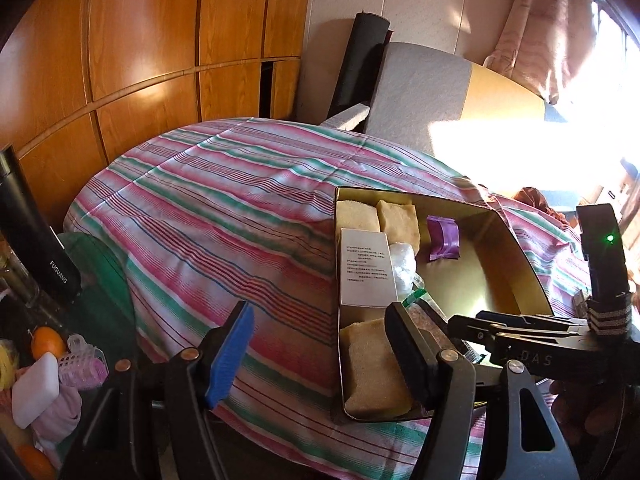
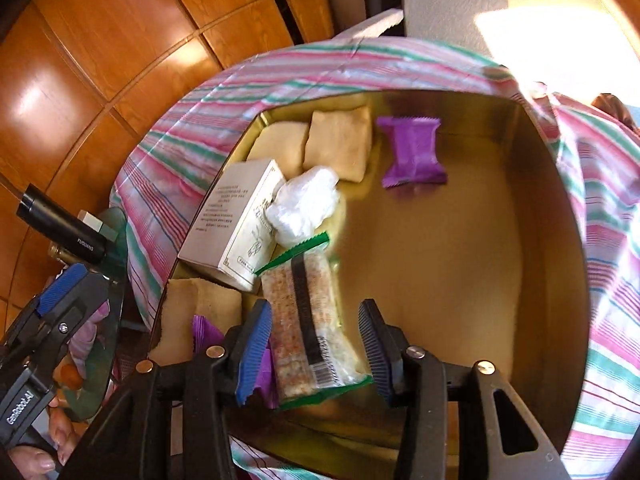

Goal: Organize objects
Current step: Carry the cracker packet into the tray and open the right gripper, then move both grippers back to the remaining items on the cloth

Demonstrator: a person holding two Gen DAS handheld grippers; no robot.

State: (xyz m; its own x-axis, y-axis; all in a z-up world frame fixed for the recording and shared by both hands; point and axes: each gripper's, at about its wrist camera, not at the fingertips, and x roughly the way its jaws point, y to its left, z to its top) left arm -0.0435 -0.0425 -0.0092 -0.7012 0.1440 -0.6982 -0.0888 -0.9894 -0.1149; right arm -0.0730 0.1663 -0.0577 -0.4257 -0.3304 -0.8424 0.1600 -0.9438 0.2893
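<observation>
Snack bar (image 2: 310, 322) lies between parted right gripper (image 2: 316, 354) fingers

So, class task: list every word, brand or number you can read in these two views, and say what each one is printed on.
"FUGUANG": black flask.
"DAS": right gripper body, first letters hidden.
"GenRobot.AI": left gripper body.
White box: printed lines too small to read.
Snack bar: barcode and print too blurred to read.

Black tool (image 2: 316, 352) frames, blue ribbed pads (image 2: 252, 354), brass rivets.
</observation>
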